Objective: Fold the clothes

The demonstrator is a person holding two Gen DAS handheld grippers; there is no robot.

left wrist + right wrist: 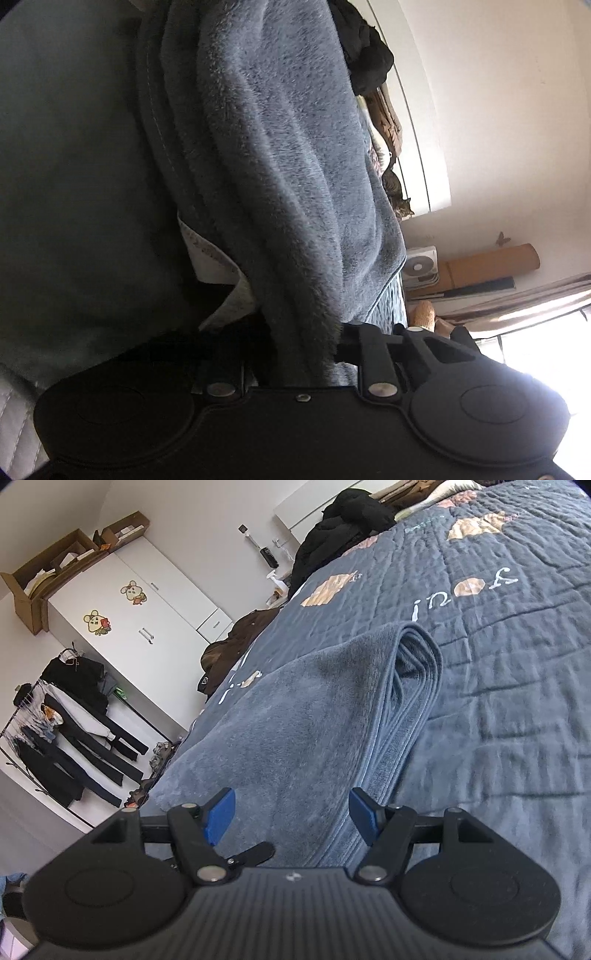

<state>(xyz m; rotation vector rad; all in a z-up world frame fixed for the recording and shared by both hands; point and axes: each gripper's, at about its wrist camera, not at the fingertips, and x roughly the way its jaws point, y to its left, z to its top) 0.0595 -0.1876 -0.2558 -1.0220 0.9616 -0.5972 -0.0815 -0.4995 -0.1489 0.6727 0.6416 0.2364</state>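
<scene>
A thick blue-grey fleece cloth point(280, 166) fills the left wrist view and runs down into my left gripper point(303, 354). The jaws stand close together with the fleece pinched between them, and the fabric hides the pads. In the right wrist view the same kind of fleece cloth point(295, 720) lies folded in several layers on the dark quilted bed cover point(498, 701), its stacked edges facing right. My right gripper point(291, 812) hovers open over the near end of this fold. Nothing is between its blue pads point(221, 812).
A heap of black clothes point(347, 520) and a brown garment point(236, 642) lie along the bed's far left edge. Beyond them stand a white wardrobe point(147, 602) and a rack of hanging dark clothes point(74, 731). A white fan point(421, 267) sits by the wall.
</scene>
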